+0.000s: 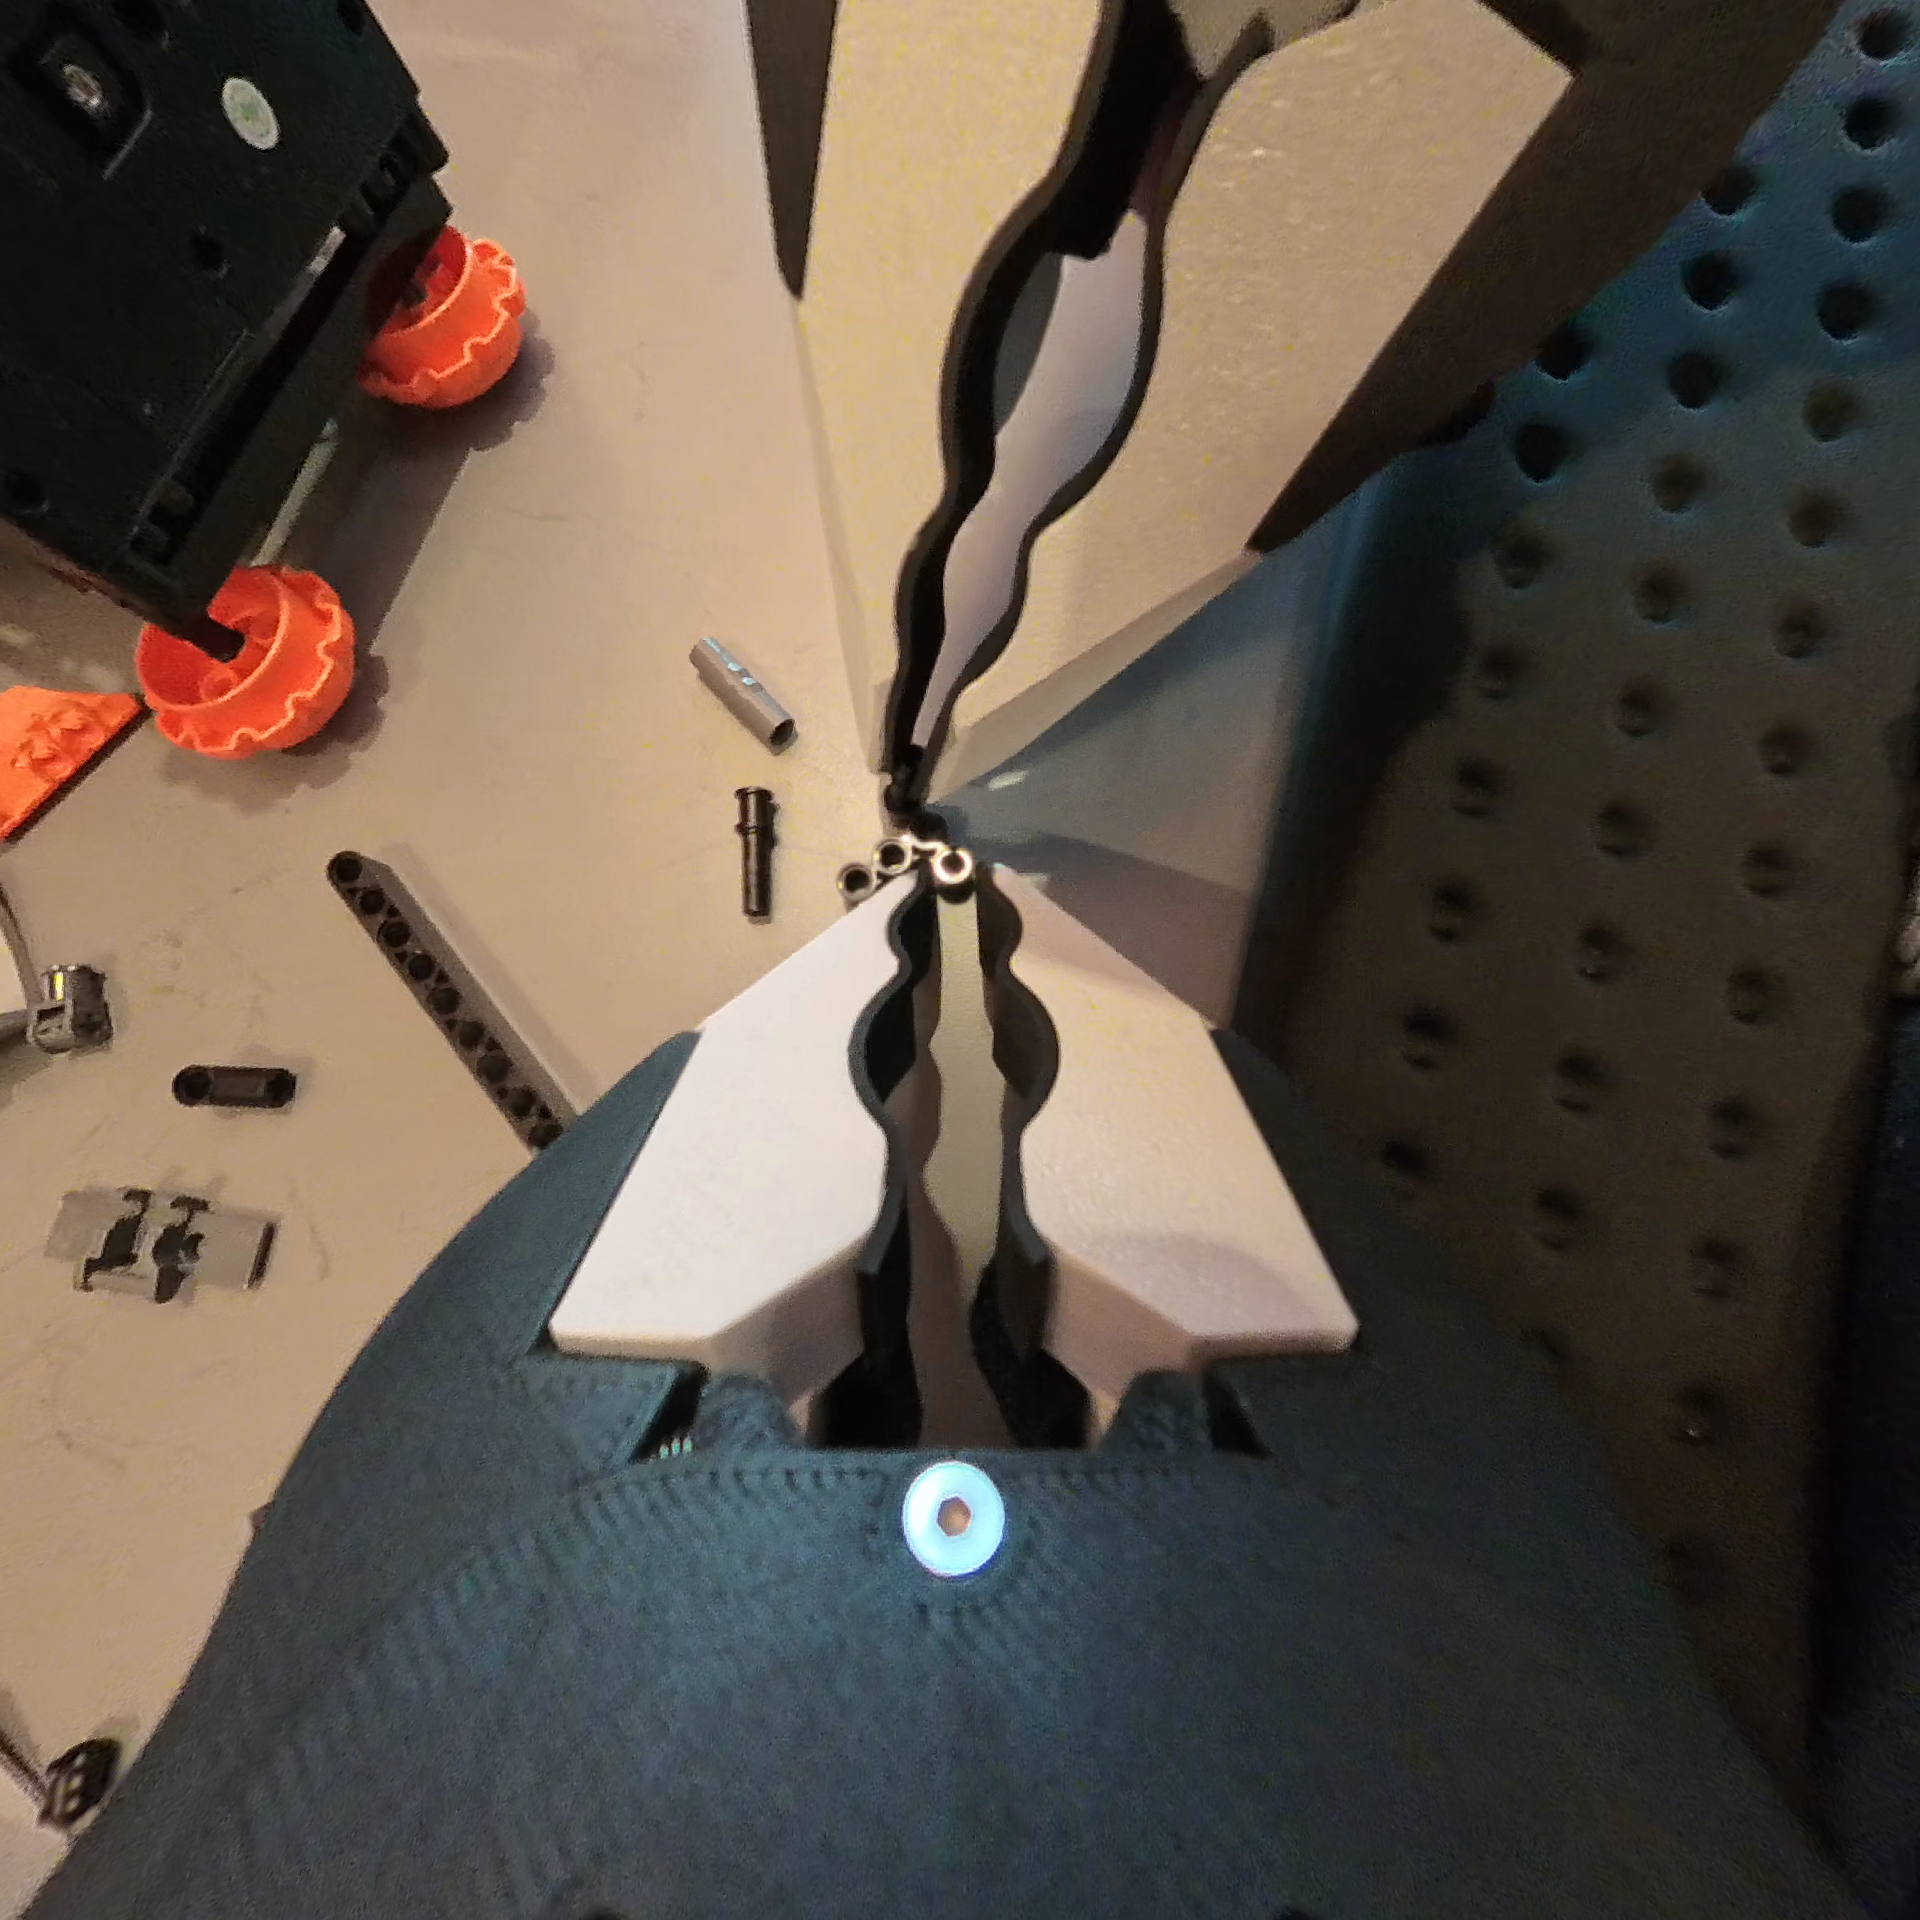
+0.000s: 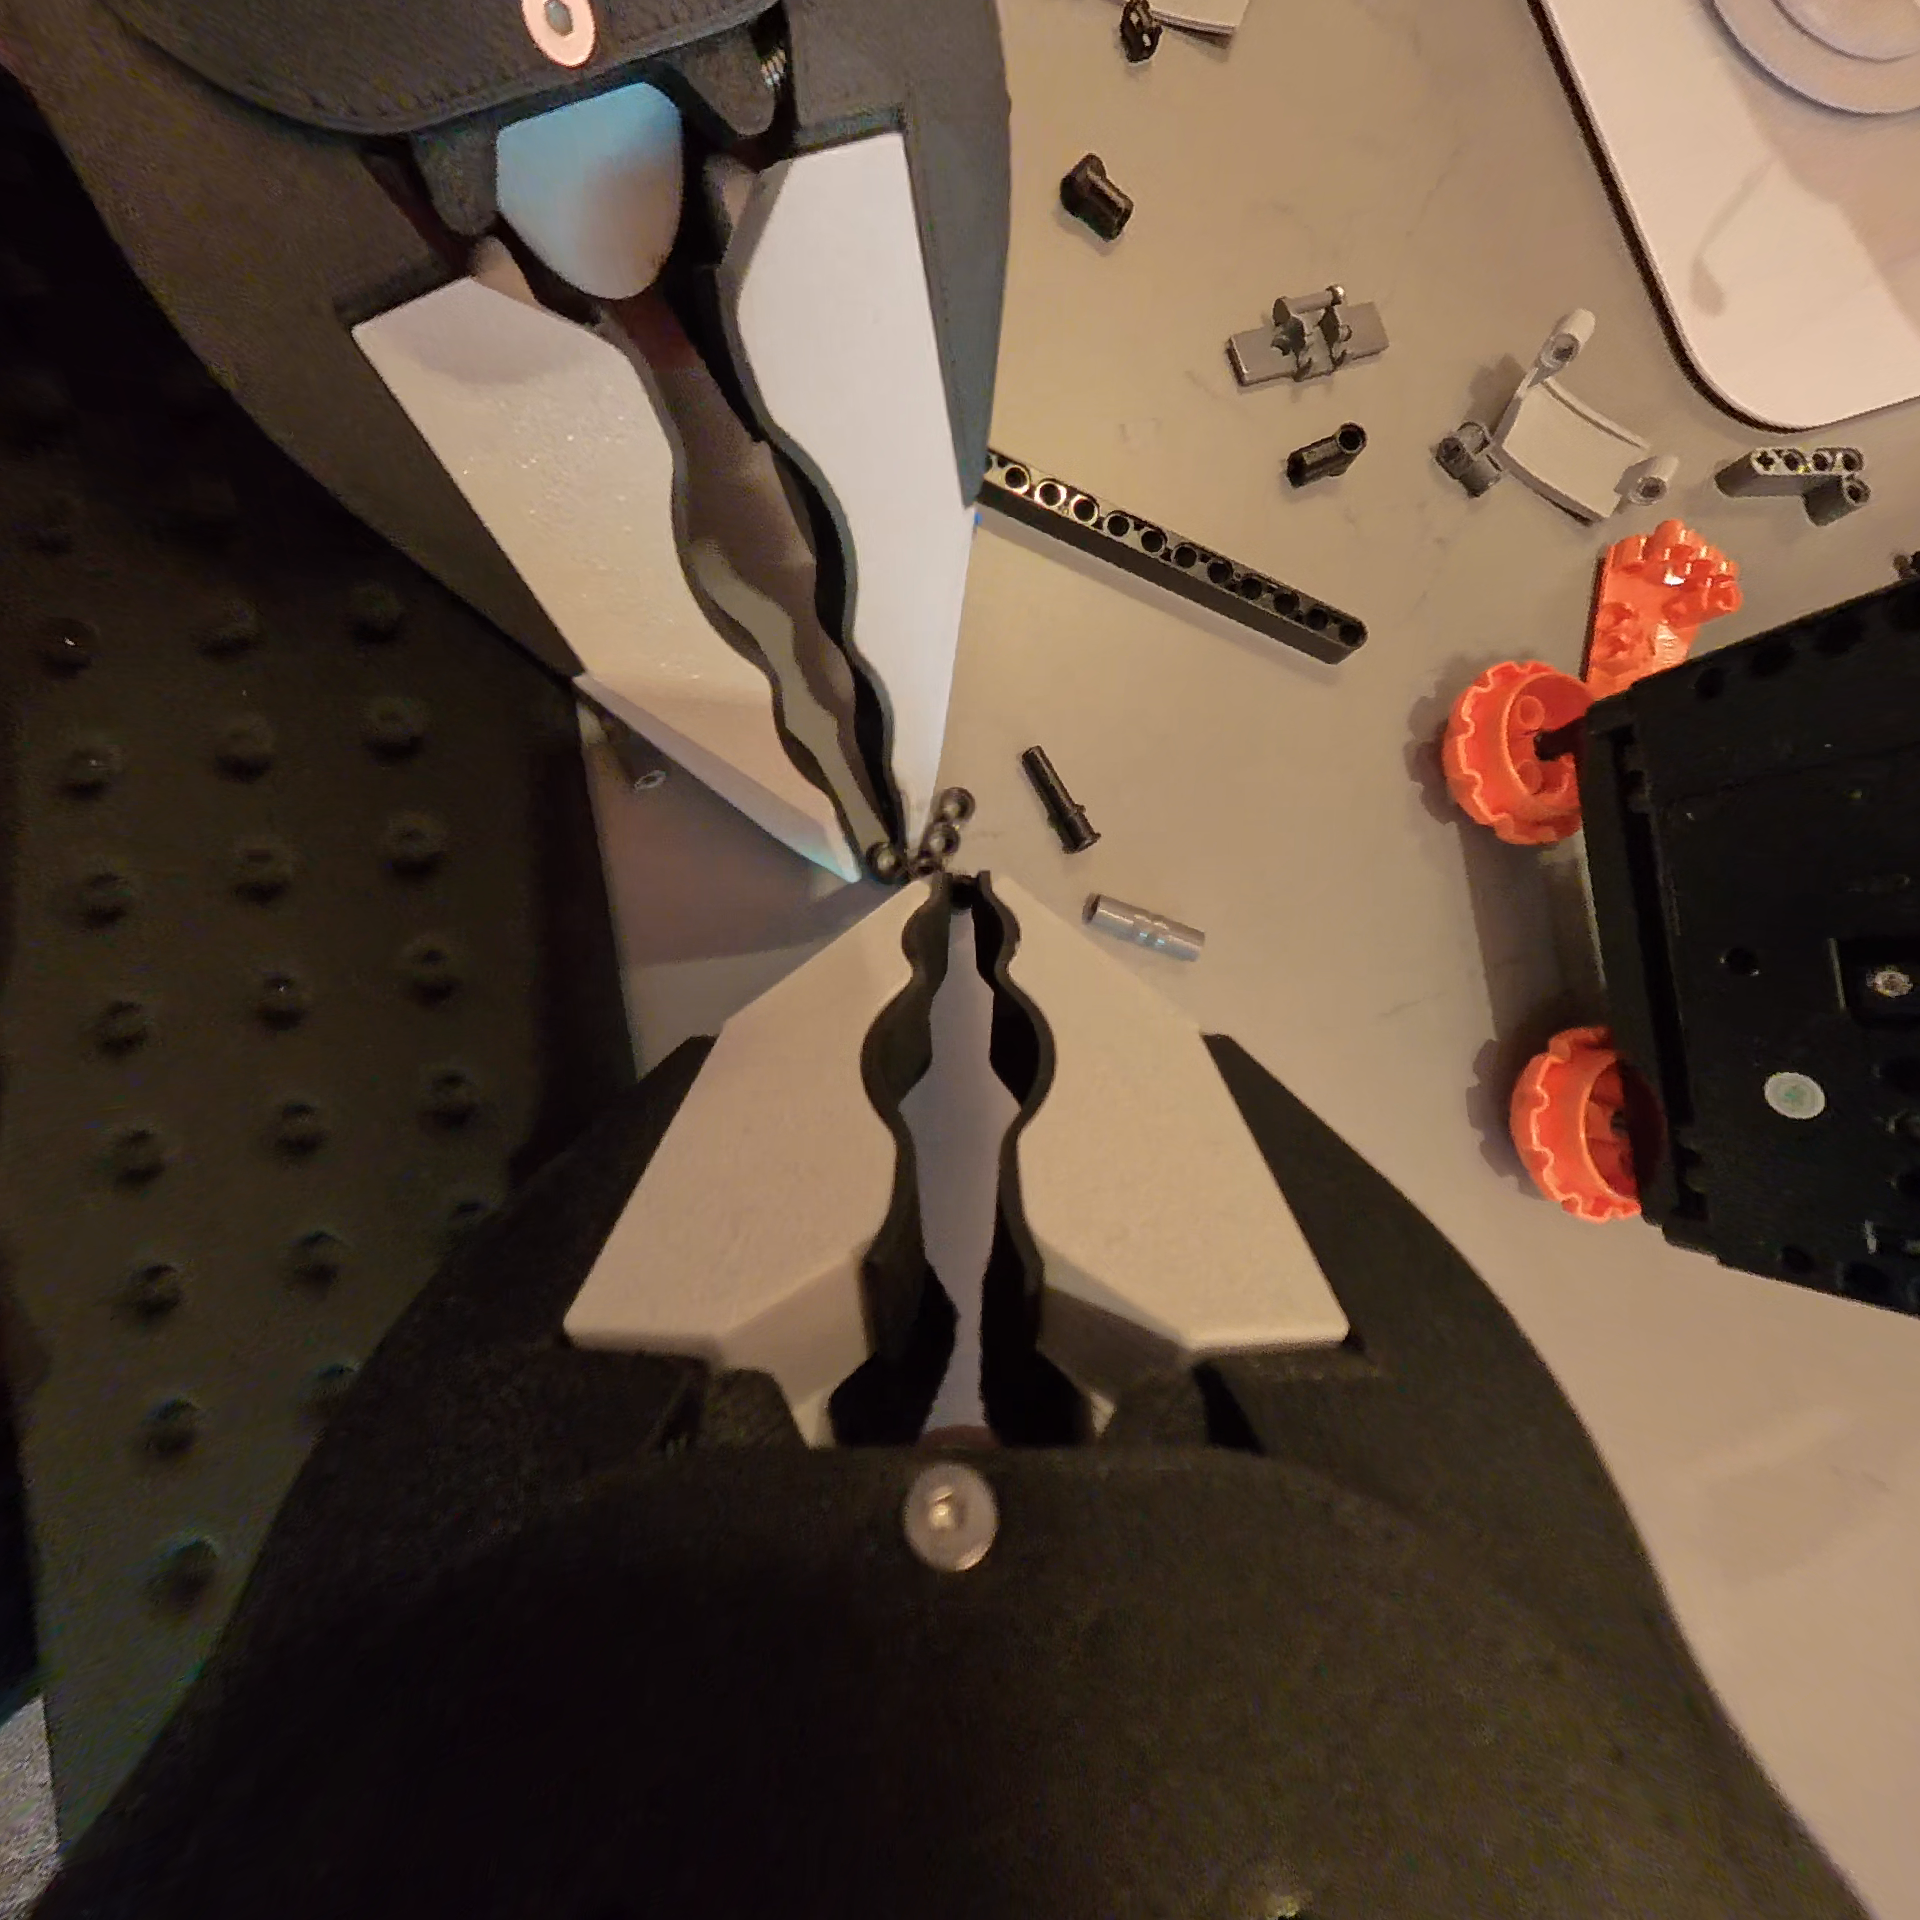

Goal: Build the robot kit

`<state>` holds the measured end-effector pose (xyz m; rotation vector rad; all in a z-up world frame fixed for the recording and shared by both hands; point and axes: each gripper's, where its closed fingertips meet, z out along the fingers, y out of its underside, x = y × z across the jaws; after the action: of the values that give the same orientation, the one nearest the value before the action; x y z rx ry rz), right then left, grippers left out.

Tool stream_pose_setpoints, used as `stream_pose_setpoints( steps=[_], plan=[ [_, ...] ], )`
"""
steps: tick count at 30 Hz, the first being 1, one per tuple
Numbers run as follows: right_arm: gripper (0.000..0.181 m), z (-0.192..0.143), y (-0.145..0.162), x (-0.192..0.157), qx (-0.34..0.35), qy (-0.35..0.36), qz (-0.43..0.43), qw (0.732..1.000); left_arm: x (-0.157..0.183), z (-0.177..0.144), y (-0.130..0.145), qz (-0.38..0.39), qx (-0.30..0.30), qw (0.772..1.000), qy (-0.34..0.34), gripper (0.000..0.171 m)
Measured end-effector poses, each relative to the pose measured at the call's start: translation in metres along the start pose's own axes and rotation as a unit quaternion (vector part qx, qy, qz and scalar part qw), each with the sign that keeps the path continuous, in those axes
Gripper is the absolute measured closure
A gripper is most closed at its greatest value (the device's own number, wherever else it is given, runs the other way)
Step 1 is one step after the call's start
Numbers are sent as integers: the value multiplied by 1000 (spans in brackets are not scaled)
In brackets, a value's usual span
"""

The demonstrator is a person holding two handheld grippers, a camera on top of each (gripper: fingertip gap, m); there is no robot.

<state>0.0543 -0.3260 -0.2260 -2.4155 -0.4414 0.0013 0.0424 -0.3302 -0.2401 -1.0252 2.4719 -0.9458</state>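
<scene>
My left gripper (image 1: 945,883) is shut on a small dark connector piece with round holes (image 1: 888,860), held just above the grey table. My right gripper (image 1: 906,774) comes in from the opposite side, tip to tip with it. In the right wrist view my right gripper (image 2: 961,883) is shut on a small black pin (image 2: 966,891), which touches the holed piece (image 2: 940,831) held by the left gripper (image 2: 878,847). A loose black pin (image 1: 753,852) and a short grey tube (image 1: 743,694) lie right beside the tips.
A black block vehicle (image 2: 1766,935) with orange wheels (image 2: 1507,748) stands nearby. A long black holed beam (image 2: 1174,551), an orange plate (image 2: 1662,603) and small grey and black parts (image 2: 1304,338) lie on the table. A white board (image 2: 1766,208) is at the far corner. My two grippers' fingertips are within a few centimetres of each other. Left tips and right tips are each some 20 cm from the orange plate (image 2: 1662,603).
</scene>
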Motion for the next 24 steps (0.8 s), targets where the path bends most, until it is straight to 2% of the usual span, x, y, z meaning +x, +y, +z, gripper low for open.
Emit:
stream_pose_setpoints(
  steps=[6, 10, 17, 24],
  plan=[
    [180, -2, 0, 0, 11, -6, 14, 1000, 10, 0, -5, 2, 12, 999, 29, 162],
    [179, -7, 0, 2, 25, -4, 30, 999, -4, -12, -11, -1, 41, 999, 18, 157],
    [179, -12, 2, 4, 43, 1, 56, 997, -16, -7, -2, 10, 10, 1000, 23, 154],
    [179, -15, 6, 6, 54, 6, 78, 995, -2, 3, -4, 4, -9, 999, 31, 165]
  ],
)
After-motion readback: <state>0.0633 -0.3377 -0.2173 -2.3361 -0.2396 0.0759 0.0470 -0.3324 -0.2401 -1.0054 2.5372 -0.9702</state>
